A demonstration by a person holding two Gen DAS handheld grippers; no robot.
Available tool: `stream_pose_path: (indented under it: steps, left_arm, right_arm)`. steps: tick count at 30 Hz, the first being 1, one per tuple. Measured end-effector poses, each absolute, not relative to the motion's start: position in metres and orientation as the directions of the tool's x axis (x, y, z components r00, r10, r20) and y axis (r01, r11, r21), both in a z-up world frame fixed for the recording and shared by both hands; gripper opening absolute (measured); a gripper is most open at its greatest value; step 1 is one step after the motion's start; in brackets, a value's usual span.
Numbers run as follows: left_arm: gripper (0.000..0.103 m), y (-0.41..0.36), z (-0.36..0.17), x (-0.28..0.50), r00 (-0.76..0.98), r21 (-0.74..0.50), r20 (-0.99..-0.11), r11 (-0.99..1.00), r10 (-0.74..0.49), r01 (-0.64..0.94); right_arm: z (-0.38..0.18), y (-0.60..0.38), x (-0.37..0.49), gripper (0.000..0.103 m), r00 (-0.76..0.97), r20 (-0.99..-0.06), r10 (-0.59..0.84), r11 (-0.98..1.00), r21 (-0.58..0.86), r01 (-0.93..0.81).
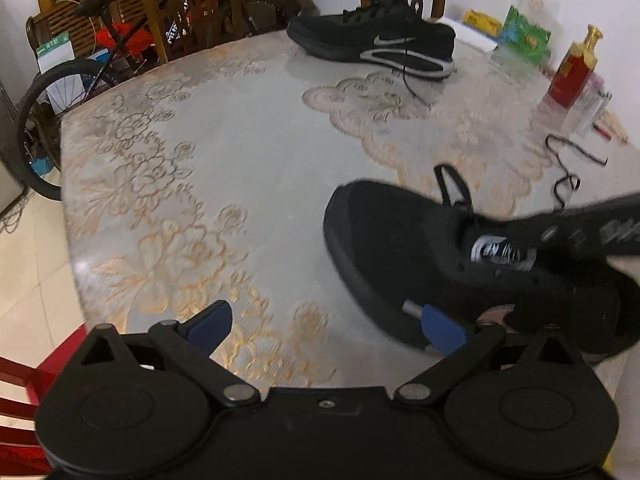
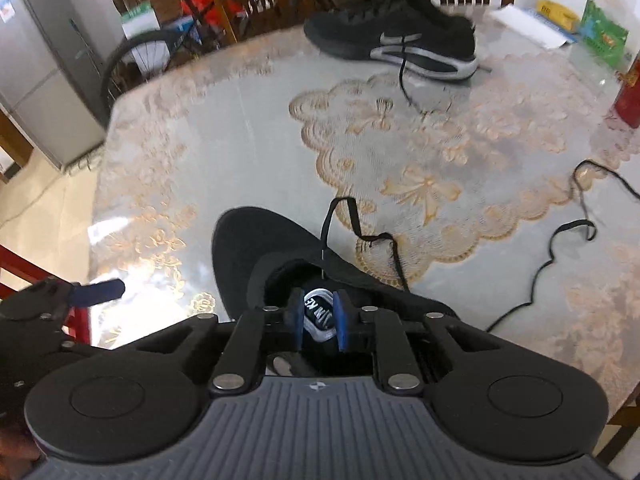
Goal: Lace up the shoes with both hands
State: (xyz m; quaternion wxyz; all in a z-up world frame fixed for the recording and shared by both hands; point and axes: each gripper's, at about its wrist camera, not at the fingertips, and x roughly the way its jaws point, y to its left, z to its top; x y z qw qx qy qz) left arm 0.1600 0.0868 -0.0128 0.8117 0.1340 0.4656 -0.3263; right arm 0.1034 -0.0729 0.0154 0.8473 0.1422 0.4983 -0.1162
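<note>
The right claw [image 2: 319,321] pinches the labelled tongue [image 2: 318,314] of the near black shoe [image 2: 240,248], while the left claw [image 1: 320,326] stands spread, one finger at the shoe's sole, on a lace-patterned desk [image 2: 248,148] with a second shoe [image 2: 392,32] and bicycle [image 1: 60,92] beyond.

1. The near black fabric shoe [image 1: 400,248] has its heel hidden behind the right hand-held gripper's black body;
2. its white tongue label's [image 2: 318,314] lettering is smeared;
3. the thin black shoelace [image 2: 560,248] leaves the right edge.
</note>
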Motion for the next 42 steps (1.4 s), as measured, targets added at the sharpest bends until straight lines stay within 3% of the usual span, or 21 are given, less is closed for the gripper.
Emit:
stream_pose_path:
  steps: [9,13,15,20,25,28,31,35,40,42]
  left_arm:
    - [0.101,0.069,-0.022,0.162,0.350,-0.062,-0.839,0.712,-0.417,0.699]
    - [0.101,0.068,-0.029,0.162,0.333,-0.071,-0.845,0.705,-0.419,0.706]
    - [0.101,0.069,-0.030,0.162,0.328,-0.074,-0.845,0.701,-0.422,0.710]
    - [0.101,0.069,-0.033,0.164,0.319,-0.080,-0.846,0.694,-0.427,0.716]
    - [0.101,0.069,-0.033,0.164,0.316,-0.081,-0.845,0.688,-0.432,0.722]
    - [0.101,0.068,-0.033,0.164,0.317,-0.076,-0.843,0.681,-0.434,0.728]
    - [0.101,0.067,-0.033,0.164,0.323,-0.066,-0.844,0.679,-0.429,0.731]
    - [0.101,0.066,-0.034,0.162,0.325,-0.051,-0.847,0.674,-0.421,0.737]
    - [0.101,0.064,-0.034,0.161,0.330,-0.041,-0.847,0.670,-0.417,0.741]
    - [0.101,0.063,-0.034,0.161,0.332,-0.038,-0.847,0.670,-0.416,0.741]
  right_arm:
    - [-0.004,-0.065,0.110,0.021,0.466,-0.874,-0.134,0.941,0.035,0.337]
    - [-0.009,-0.059,0.115,0.037,0.463,-0.875,-0.141,0.928,0.047,0.371]
    - [-0.010,-0.054,0.117,0.037,0.474,-0.866,-0.161,0.933,0.023,0.359]
    - [-0.013,-0.043,0.125,0.033,0.487,-0.850,-0.200,0.958,-0.065,0.281]
    - [-0.009,-0.058,0.119,0.020,0.500,-0.853,-0.148,0.962,-0.007,0.273]
    - [-0.009,-0.064,0.124,0.019,0.500,-0.857,-0.123,0.964,0.017,0.267]
    - [-0.013,-0.059,0.131,0.019,0.488,-0.863,-0.128,0.971,-0.010,0.237]
    - [-0.020,-0.049,0.131,0.010,0.501,-0.851,-0.159,0.980,-0.073,0.187]
    - [-0.017,-0.054,0.126,0.005,0.512,-0.846,-0.146,0.977,-0.043,0.208]
    - [-0.010,-0.063,0.120,0.004,0.511,-0.856,-0.076,0.972,0.050,0.228]
